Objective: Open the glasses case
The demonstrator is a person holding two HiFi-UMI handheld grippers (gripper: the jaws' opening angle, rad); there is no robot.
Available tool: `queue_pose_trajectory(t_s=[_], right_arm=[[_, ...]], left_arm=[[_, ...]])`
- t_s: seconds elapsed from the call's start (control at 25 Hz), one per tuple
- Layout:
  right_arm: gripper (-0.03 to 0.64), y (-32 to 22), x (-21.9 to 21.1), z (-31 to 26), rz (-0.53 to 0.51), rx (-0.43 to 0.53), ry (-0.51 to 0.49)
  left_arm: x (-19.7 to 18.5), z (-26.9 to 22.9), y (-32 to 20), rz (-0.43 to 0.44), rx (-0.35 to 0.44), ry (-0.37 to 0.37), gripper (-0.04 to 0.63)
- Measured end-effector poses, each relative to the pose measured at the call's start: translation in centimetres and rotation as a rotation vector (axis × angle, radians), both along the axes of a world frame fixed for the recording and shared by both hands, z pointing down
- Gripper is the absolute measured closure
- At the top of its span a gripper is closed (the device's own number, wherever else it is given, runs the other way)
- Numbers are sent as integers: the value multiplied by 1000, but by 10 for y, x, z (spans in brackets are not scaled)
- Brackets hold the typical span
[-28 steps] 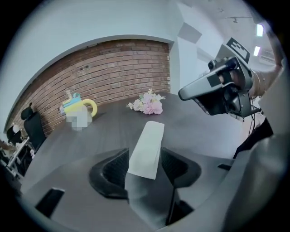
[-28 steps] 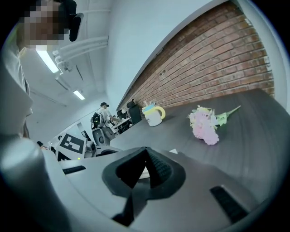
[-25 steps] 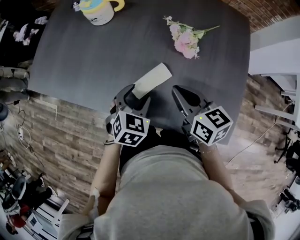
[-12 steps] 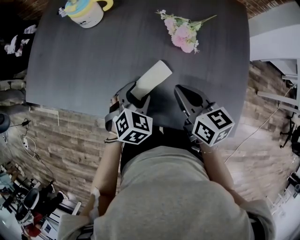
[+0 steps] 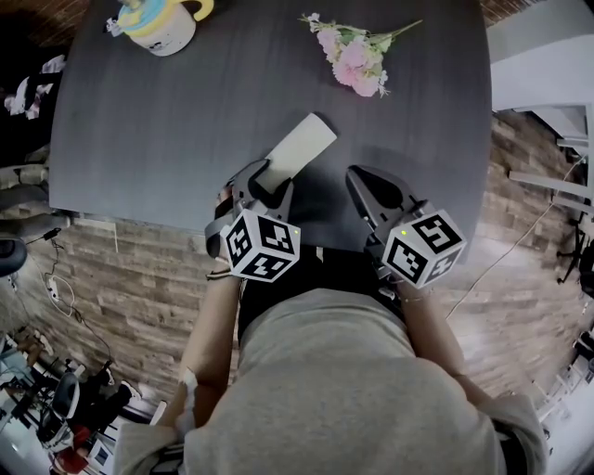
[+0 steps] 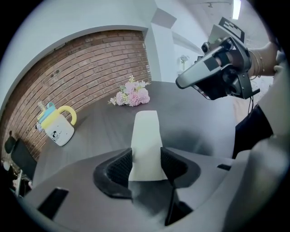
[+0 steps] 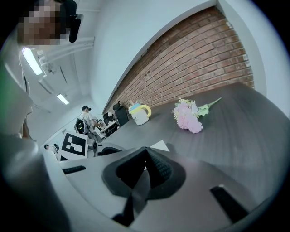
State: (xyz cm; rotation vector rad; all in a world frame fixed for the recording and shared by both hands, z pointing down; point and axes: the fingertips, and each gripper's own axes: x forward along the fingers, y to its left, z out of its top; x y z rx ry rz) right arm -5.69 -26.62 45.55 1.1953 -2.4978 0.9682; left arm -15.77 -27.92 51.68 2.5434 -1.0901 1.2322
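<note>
Showing the glasses case (image 5: 299, 148), pale and closed, lying slantwise on the dark tabletop (image 5: 167, 121) near its front edge. Pinched at the near end by the left tongs (image 5: 266, 183), just drawn in from a wider spread and now pressing ribbed pads (image 6: 118, 168) against both long sides. Resting at much the same slant as a second earlier, so gripped rather than moved. Flanked just to the right by the right tongs (image 5: 364, 183), pressed together on nothing and held apart from the case above the tabletop's front edge. Farther back, well clear of the work: a pink flower sprig (image 5: 353, 57) and a mug (image 5: 158, 23) with a yellow handle. Judged as the steadying step done: body of the case anchored, lid not yet lifted, no seam or hinge made out from here. Likely calling next for the free right tongs at the far end or the lid's lip, with some risk of the smooth shell slipping or pivoting under a one-ended hold.
</note>
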Motion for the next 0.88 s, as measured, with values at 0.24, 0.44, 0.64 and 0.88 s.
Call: queue_pose_trajectory(t_s=[0.24, 0.44, 0.64, 0.88], right_arm=[[612, -1, -1, -5, 1, 22, -1], [612, -1, -6, -9, -10, 36, -1], [612, -2, -9, -11, -17, 43, 3], [612, -1, -14, -16, -20, 46, 8]], left_arm=[[-5, -16, -4, -26, 45, 52, 458], [-14, -27, -10, -59, 82, 63, 539], [-30, -33, -23, -112, 92, 86, 549], [-44, -37, -38, -159, 91, 125, 554]])
